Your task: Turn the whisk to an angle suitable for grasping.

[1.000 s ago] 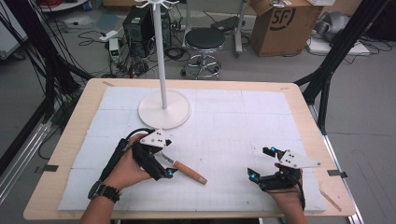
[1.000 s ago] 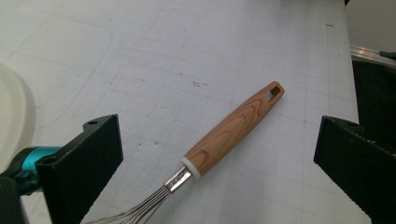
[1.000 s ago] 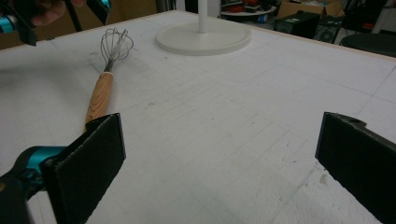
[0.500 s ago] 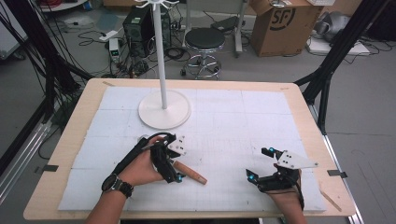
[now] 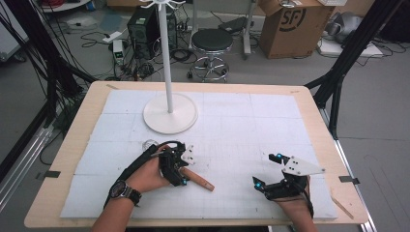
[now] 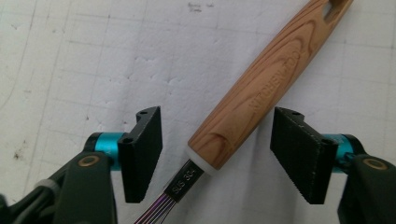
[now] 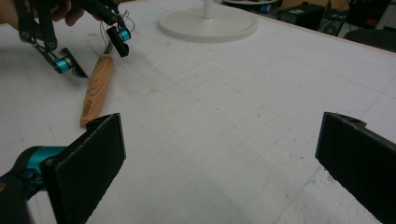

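Straddling a wooden-handled whisk (image 6: pixel 261 88), left gripper (image 6: pixel 219 154) open, right gripper (image 7: pixel 219 163) open

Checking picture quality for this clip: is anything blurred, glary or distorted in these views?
High view: soft and low in detail, evenly lit. Left gripper view: sharp; the wooden handle shows grain and lettering. Right gripper view: its own near jaws look soft, with wide-angle stretch at the edges.

Black ribbed fingers (image 6: pixel 299 154) on teal hubs, dark wristwatch (image 5: pixel 124 191)
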`<state>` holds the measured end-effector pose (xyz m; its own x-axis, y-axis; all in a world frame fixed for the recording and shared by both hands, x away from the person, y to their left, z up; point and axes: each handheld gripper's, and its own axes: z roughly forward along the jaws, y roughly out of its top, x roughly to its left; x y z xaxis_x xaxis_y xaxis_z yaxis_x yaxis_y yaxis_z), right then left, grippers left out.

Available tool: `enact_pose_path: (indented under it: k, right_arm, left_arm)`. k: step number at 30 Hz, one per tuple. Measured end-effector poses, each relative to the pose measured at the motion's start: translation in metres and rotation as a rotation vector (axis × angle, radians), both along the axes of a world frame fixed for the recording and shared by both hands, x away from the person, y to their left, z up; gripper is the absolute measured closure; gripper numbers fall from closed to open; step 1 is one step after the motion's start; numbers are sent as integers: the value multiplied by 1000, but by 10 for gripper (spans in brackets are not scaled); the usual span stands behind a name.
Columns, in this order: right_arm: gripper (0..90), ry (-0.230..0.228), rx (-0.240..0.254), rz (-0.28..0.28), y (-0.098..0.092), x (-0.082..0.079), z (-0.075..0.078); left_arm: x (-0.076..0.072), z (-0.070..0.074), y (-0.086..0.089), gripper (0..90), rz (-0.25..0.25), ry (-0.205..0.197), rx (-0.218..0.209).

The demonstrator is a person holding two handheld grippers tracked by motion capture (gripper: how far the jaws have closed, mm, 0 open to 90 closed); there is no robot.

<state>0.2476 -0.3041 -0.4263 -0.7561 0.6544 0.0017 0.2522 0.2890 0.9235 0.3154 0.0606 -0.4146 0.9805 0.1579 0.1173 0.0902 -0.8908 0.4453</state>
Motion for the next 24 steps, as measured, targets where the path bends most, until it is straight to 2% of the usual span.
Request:
enact_pose_path:
  k: [3,6,10,14,21,24]
  right_arm:
    - [4,-1,-2,1,0,0,0]
    - [4,0,-3,0,0,0,0]
    - [5,2,-5,3,1,0,0]
    - [4,1,-5,3,1,0,0]
    - [5,0,-5,7,2,0,0]
    - [4,-2,-5,7,2,0,0]
  left_arm:
    - [1,-2,0,410,-8,22,22]
    - [1,-2,0,478,-8,45,13]
    - [1,-2,0,512,-11,52,14]
    - [0,-1,0,539,-16,37,21]
    - [2,0,1,580,13,21,28]
    - [2,1,-2,594,22,12,54]
